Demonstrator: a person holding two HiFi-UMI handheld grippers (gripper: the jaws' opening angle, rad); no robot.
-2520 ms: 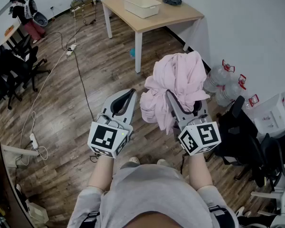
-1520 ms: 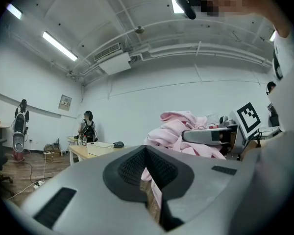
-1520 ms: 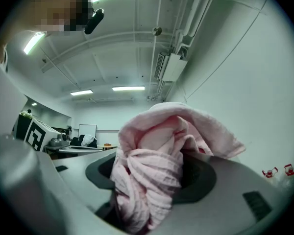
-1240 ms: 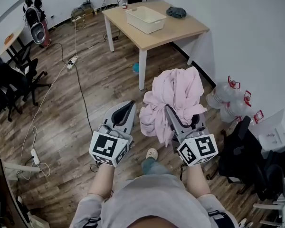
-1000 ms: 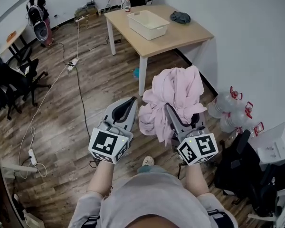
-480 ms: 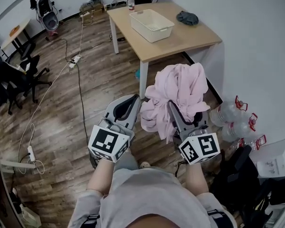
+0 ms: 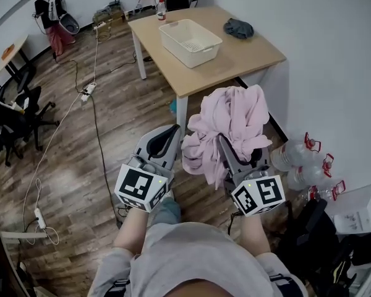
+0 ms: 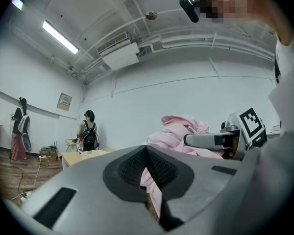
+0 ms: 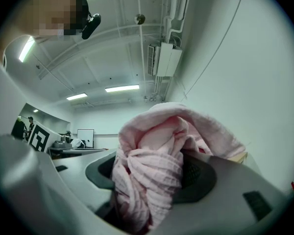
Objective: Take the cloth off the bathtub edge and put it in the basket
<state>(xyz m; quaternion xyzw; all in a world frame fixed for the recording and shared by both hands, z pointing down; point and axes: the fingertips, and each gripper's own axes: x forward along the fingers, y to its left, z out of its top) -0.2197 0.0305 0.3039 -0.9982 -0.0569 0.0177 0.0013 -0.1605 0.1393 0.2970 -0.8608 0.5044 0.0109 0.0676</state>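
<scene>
A soft pink cloth [image 7: 229, 119], crumpled into a waffle-textured bundle with drooping folds, is clamped in the right hand-held gripper [image 7: 238, 142], well short of the white rectangular slotted basket [image 7: 173, 42], while the left hand-held gripper [image 7: 170, 130] is seen closed and empty.

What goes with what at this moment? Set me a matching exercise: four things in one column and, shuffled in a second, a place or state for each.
Things
1. pink cloth
2. white basket
3. left gripper
4. water bottles

Places or states
A. on the floor by the wall
B. jaws together, nothing between them
C. bunched up and clamped in the right gripper
D. on the wooden table

Pairs: 1-C, 2-D, 3-B, 4-A
</scene>
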